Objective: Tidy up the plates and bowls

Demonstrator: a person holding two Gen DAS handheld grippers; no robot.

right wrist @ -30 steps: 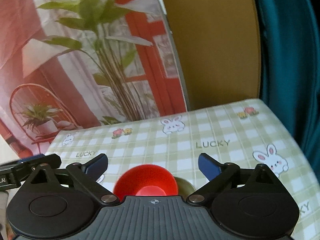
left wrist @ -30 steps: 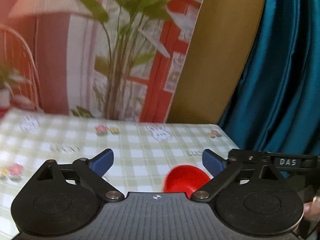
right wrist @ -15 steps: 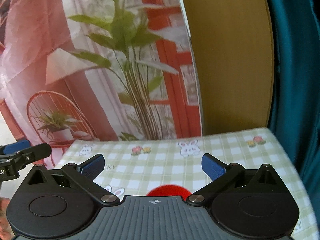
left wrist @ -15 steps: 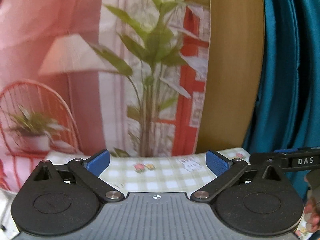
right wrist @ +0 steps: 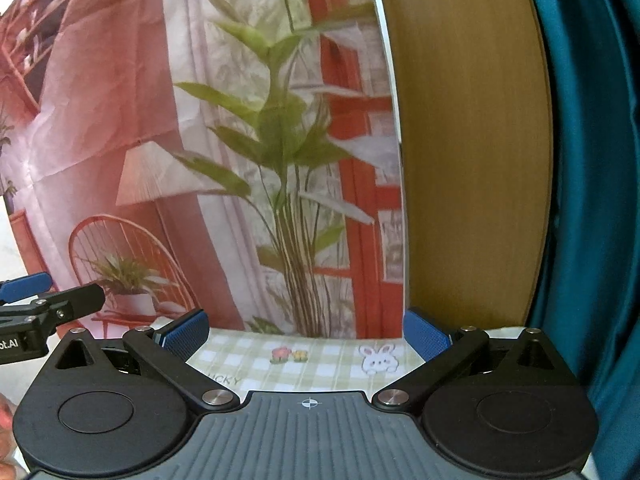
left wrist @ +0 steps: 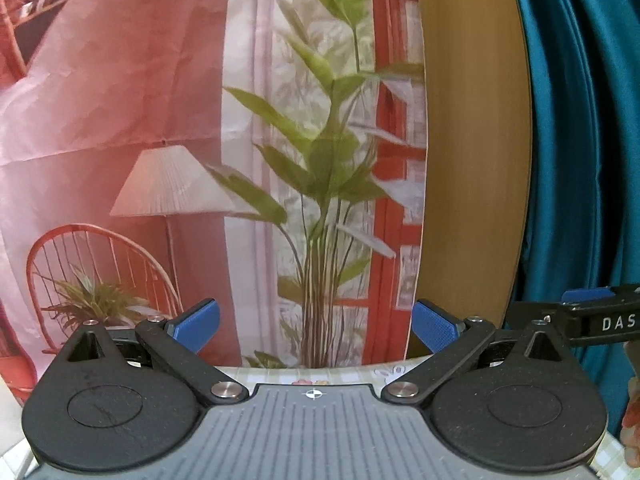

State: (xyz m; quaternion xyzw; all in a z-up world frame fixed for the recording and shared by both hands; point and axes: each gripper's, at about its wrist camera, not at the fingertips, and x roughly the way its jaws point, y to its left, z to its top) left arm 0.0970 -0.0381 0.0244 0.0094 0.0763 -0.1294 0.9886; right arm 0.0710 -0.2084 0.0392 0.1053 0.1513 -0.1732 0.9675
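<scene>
No plate or bowl shows in either view now. My left gripper (left wrist: pixel 316 326) is open, its blue pads wide apart with nothing between them, and it points at the backdrop above the table. My right gripper (right wrist: pixel 306 332) is open too and empty, held over the far strip of the checked tablecloth (right wrist: pixel 320 360). The right gripper's side (left wrist: pixel 592 316) shows at the right edge of the left wrist view. The left gripper's side (right wrist: pixel 36 304) shows at the left edge of the right wrist view.
A printed backdrop (left wrist: pixel 200 160) with a plant, a lamp and a chair hangs behind the table. A wooden panel (right wrist: pixel 472 160) stands to its right, then a teal curtain (right wrist: pixel 592 200). Part of a hand (left wrist: pixel 632 412) shows at the right edge.
Both grippers have tilted upward. The red bowl, which was low between the fingers in both views, has dropped out of sight, and most of the tablecloth with it. Both stayed open.
</scene>
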